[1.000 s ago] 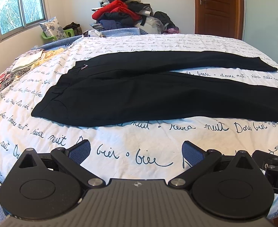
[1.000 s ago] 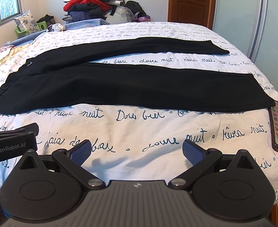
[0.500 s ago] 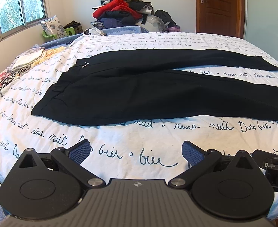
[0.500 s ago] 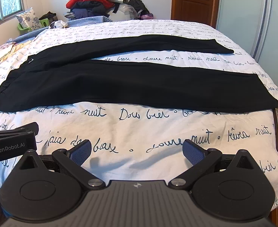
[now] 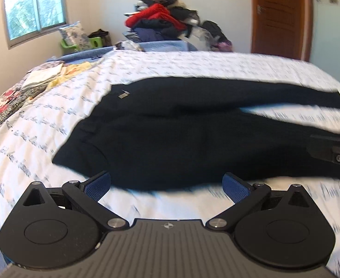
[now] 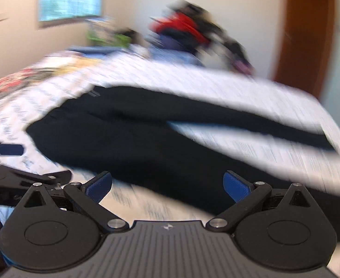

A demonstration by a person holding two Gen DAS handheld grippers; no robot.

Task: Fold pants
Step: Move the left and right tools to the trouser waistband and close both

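Note:
Black pants (image 5: 181,139) lie flat on the white bedspread with script print (image 5: 42,125), waistband to the left and the two legs spread out to the right. My left gripper (image 5: 166,186) is open and empty, just above the near edge of the seat area. My right gripper (image 6: 167,185) is open and empty, over the near leg of the pants (image 6: 128,139); this view is motion-blurred. The right gripper's body shows at the right edge of the left wrist view (image 5: 332,150). The left gripper shows at the left edge of the right wrist view (image 6: 19,178).
A pile of clothes (image 5: 165,27) sits at the far side of the bed. Folded fabrics (image 5: 19,88) lie at the far left of the bed. A window (image 5: 34,9) is at the left and a wooden door (image 5: 281,16) at the right.
Both grippers have moved forward and lower toward the pants. The right gripper has swung left quickly, blurring its view. Both jaws have stayed open.

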